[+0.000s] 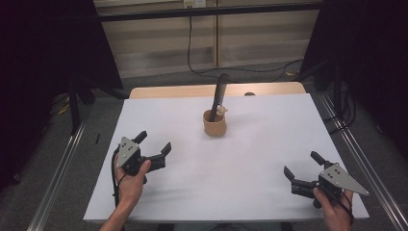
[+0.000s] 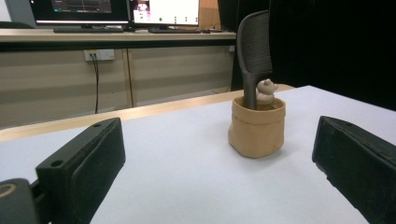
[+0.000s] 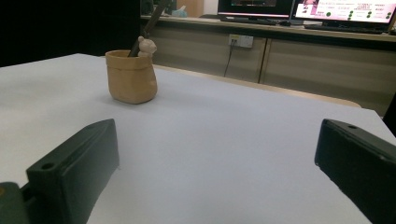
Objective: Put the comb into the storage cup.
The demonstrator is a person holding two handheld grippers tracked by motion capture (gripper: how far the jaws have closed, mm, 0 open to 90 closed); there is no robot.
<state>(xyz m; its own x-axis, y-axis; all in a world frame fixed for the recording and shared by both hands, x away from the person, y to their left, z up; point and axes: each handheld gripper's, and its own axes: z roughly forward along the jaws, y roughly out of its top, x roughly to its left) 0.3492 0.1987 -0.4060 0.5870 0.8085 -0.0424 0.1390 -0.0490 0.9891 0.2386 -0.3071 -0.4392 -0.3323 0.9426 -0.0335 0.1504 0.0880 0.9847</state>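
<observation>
Both hands sit low at the near edge of the desk (image 1: 250, 159), each wrapped around a gripper. Left gripper (image 1: 154, 146) hovers over the near-left part of the white top, jaws spread wide with nothing between them. Right gripper (image 1: 300, 169) mirrors it at the near-right, jaws just as wide and just as empty, the grey plate on top catching the light.

Now look between them, farther back: a small tan pot (image 1: 214, 126) stands upright around the middle of the desk, toward the far side, well apart from both grippers. A dark comb (image 1: 219, 94) stands in it, handle down, leaning a little, its toothed end rising high above the rim. From the left gripper view the pot (image 2: 257, 129) shows slightly right of centre between the two black jaws, the comb (image 2: 254, 49) towering over it, and a little pale bear figure (image 2: 265, 91) peeks over the rim beside the comb's stem. From the right gripper view the pot (image 3: 131, 76) sits off to the upper left, bear (image 3: 147, 47) at its rim.

Beyond the desk, monitors (image 3: 343, 9) glow on a long counter, and a cable (image 1: 190, 43) hangs down the wall.
</observation>
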